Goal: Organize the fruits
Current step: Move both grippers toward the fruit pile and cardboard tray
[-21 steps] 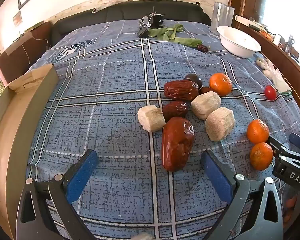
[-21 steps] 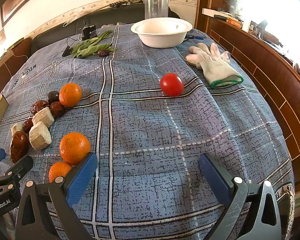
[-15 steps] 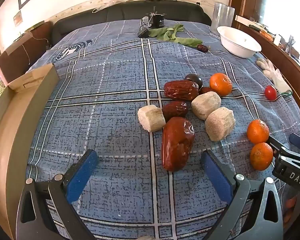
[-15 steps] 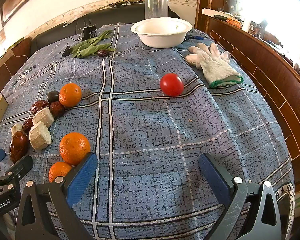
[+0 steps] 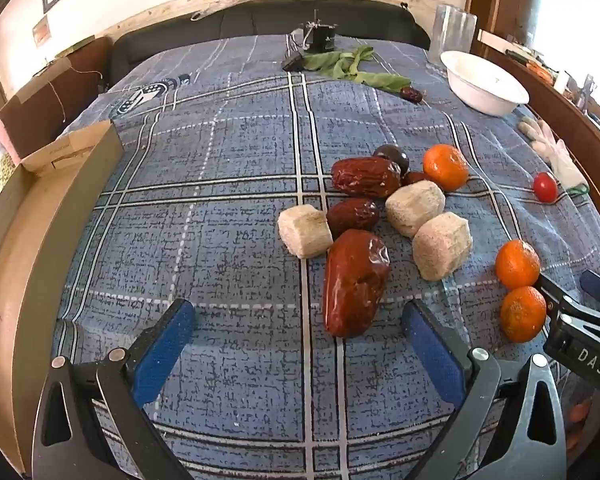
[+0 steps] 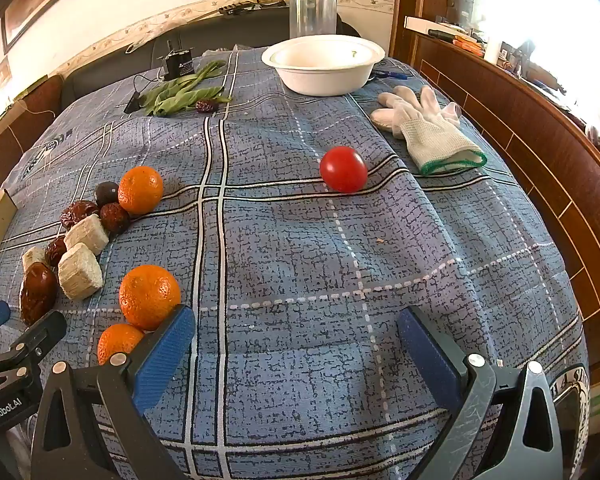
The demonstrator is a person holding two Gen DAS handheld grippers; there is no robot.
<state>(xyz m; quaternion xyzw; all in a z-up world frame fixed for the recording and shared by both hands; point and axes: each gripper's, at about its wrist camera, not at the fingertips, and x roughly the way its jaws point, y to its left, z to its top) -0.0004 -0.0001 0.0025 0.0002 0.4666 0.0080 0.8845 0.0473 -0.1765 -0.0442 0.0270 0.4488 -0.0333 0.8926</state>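
On the blue plaid cloth lies a pile of brown-red dates, with the largest date [image 5: 356,282] nearest, and pale cut chunks [image 5: 441,246]. Three oranges lie about: one [image 5: 445,167] behind the pile, two [image 5: 517,264] [image 5: 523,314] at the right. A red tomato [image 6: 343,169] lies alone in the right wrist view. My left gripper [image 5: 298,340] is open and empty just short of the largest date. My right gripper [image 6: 296,344] is open and empty, its left finger beside an orange [image 6: 149,296].
A white bowl [image 6: 324,65] stands at the far side with a clear cup [image 6: 312,14] behind it. White gloves [image 6: 428,128] lie at the right. Green leaves [image 6: 184,94] and a small black device [image 6: 178,64] lie at the back. A cardboard box [image 5: 24,224] stands at the left.
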